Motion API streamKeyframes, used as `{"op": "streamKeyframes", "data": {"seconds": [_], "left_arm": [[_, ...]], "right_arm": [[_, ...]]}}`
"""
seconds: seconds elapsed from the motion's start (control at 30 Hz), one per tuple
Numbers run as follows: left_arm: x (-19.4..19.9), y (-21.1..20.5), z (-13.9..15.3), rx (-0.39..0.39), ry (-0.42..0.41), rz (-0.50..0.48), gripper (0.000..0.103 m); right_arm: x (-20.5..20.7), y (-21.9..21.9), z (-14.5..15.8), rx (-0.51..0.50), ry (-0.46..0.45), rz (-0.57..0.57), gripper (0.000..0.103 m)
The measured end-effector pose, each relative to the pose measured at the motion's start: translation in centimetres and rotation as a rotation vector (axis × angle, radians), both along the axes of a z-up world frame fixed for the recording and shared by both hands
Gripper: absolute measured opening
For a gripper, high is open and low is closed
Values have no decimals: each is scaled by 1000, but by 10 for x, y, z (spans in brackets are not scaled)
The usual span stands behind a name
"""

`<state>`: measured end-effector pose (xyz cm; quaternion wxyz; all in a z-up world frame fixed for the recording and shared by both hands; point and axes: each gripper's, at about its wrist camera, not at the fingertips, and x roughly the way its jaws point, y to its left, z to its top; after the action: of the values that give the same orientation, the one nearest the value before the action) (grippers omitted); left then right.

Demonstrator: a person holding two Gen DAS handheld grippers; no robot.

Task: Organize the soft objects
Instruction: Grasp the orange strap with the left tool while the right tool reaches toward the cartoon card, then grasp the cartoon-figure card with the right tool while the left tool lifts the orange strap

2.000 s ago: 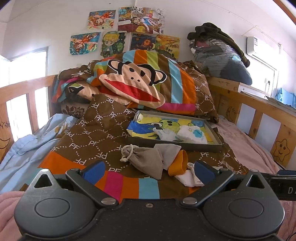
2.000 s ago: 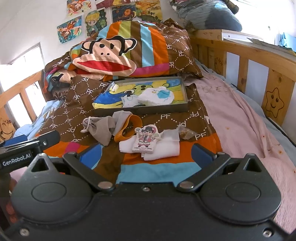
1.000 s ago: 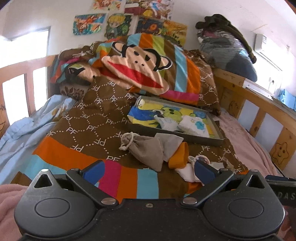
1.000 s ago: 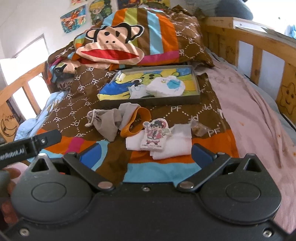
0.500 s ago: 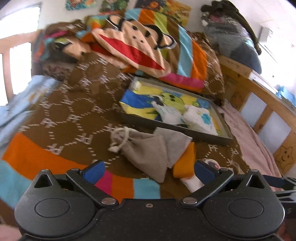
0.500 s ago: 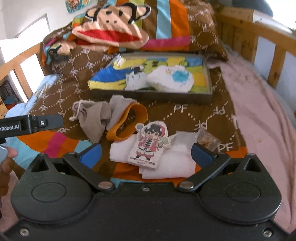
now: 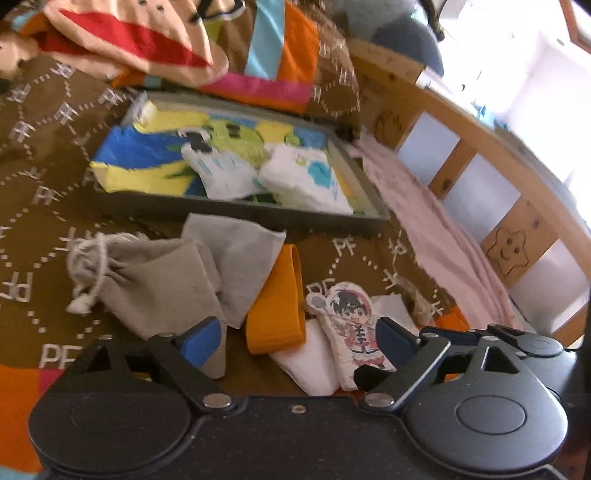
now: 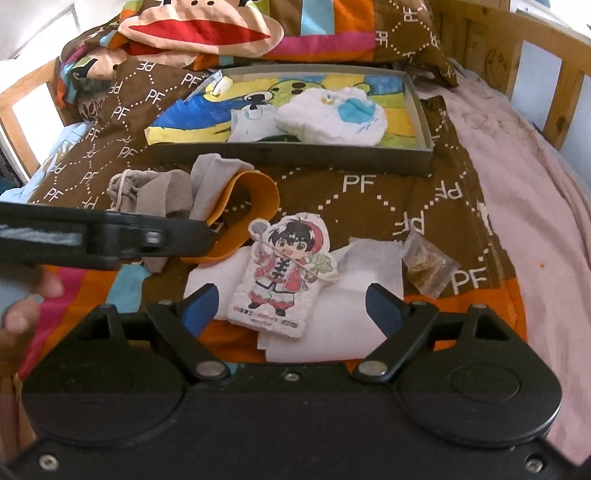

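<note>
On the brown quilt lie a grey drawstring pouch (image 7: pixel 147 273) (image 8: pixel 147 190), an orange band (image 7: pixel 279 299) (image 8: pixel 255 199), a flat cartoon-figure pad (image 7: pixel 352 328) (image 8: pixel 284 275) and white folded cloth (image 8: pixel 332 325) under it. A grey tray (image 7: pixel 369 192) (image 8: pixel 421 129) holds a colourful sheet and white soft items (image 8: pixel 332 116). My left gripper (image 7: pixel 295 338) is open, low over the orange band and pouch. My right gripper (image 8: pixel 291 299) is open, straddling the figure pad.
A small clear bag (image 8: pixel 428 264) lies right of the white cloth. A monkey-print pillow (image 8: pixel 207 27) lies behind the tray. A pink sheet (image 8: pixel 535 177) and wooden bed rail (image 7: pixel 480 125) run along the right. The left gripper's arm (image 8: pixel 99 236) crosses the right wrist view.
Both grippers have moved forward and down toward the pile of soft things. The left gripper's arm now crosses in front of the pouch in the right wrist view. Both stay open.
</note>
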<state>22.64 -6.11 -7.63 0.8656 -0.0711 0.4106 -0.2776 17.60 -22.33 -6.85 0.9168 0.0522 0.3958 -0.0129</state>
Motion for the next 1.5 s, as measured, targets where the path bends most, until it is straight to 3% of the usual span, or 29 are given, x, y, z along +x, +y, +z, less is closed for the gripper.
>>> {"op": "streamKeyframes", "data": {"seconds": [0.2, 0.4, 0.6, 0.77, 0.93, 1.23, 1.37, 1.5], "left_arm": [[20, -5, -21, 9, 107, 0, 84], [27, -3, -30, -7, 164, -4, 69], [26, -3, -33, 4, 152, -18, 66], [33, 4, -36, -68, 204, 32, 62], [34, 0, -37, -38, 198, 33, 43], [33, 3, -35, -44, 181, 37, 41], [26, 2, -28, -2, 140, 35, 41], [17, -1, -22, 35, 100, 32, 41]], "right_arm": [[8, -3, -13, 21, 21, 2, 75], [11, -1, -16, 22, 26, 10, 75], [12, 1, -16, 26, 31, 11, 75], [12, 0, -17, 31, 31, 6, 74], [16, 4, -20, 18, 37, 8, 71], [17, 6, -22, 24, 26, 18, 58], [18, 6, -23, 42, 33, 28, 48], [18, 6, -24, 51, 37, 23, 46]]}}
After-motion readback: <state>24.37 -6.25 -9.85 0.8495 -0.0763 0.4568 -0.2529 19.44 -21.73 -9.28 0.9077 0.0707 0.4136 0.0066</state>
